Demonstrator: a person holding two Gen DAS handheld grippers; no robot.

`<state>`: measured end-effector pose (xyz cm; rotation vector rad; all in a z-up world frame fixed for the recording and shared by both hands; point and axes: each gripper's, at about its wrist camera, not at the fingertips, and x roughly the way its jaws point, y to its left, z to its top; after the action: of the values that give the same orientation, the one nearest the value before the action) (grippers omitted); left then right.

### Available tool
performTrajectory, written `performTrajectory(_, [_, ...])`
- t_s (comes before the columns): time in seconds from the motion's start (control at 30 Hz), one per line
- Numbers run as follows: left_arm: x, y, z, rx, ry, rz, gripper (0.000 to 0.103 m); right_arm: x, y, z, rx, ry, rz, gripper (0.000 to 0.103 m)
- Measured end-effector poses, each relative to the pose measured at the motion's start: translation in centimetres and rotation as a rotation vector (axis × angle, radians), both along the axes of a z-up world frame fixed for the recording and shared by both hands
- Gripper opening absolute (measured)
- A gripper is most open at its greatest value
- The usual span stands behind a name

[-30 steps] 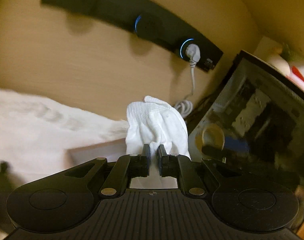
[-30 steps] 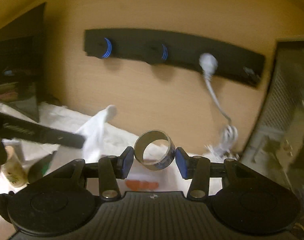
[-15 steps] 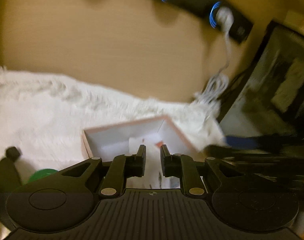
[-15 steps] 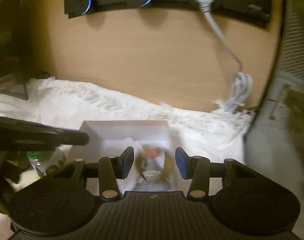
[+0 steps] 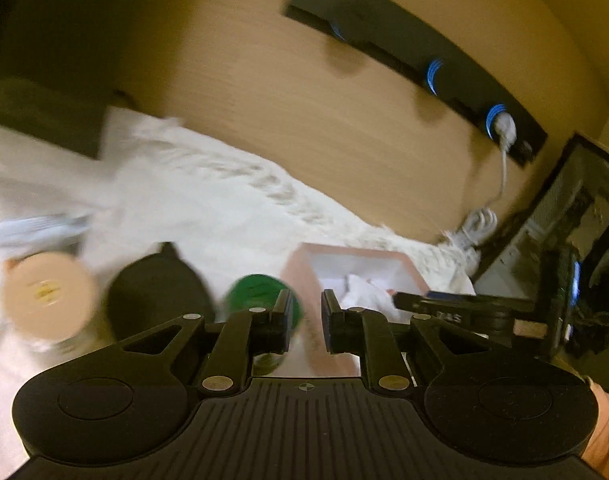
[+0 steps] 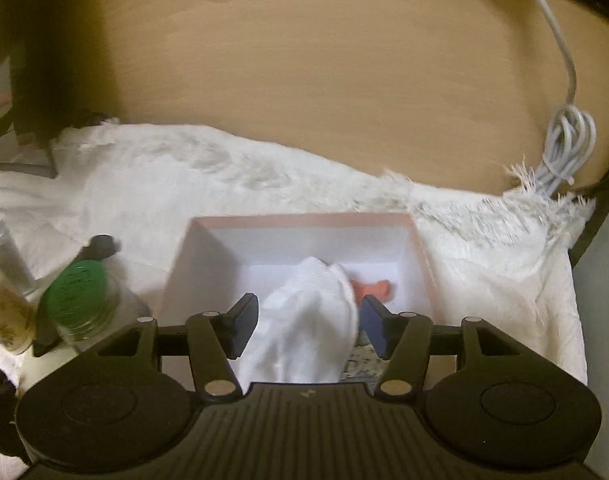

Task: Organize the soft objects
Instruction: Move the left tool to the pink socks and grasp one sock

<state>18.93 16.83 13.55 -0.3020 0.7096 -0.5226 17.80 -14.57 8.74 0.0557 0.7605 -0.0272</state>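
A pink-rimmed white box sits on a fluffy white cloth. Inside lie a white soft glove-like cloth, an orange-red piece and a patterned tape ring, mostly hidden. My right gripper hangs low over the box with its jaws opening. The white cloth lies between its pads, which do not press on it. My left gripper is to the left of the box, almost shut, with nothing in the narrow gap. A right gripper finger shows over the box.
A green-lidded jar stands just left of the box, with a tan-lidded jar and a black object further left. A coiled white cable hangs at the wooden back wall. A dark case stands at the right.
My left gripper let go of the white cloth, which now lies in the box, and swung left. My right gripper came down into the box, released the tape ring and widened its jaws.
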Motion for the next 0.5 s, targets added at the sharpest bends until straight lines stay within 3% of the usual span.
performTrajectory(0.27, [-2.8, 9.5, -0.5, 0.003, 0.003, 0.283, 0.017, -4.6, 6.2, 2.1, 0.0, -0.113, 0.18, 0.065])
performTrajectory(0.5, [-4.5, 16.9, -3.0, -0.003, 0.065, 0.464, 0.017, -6.2, 13.8, 2.1, -0.037, -0.109, 0.386, 0.065])
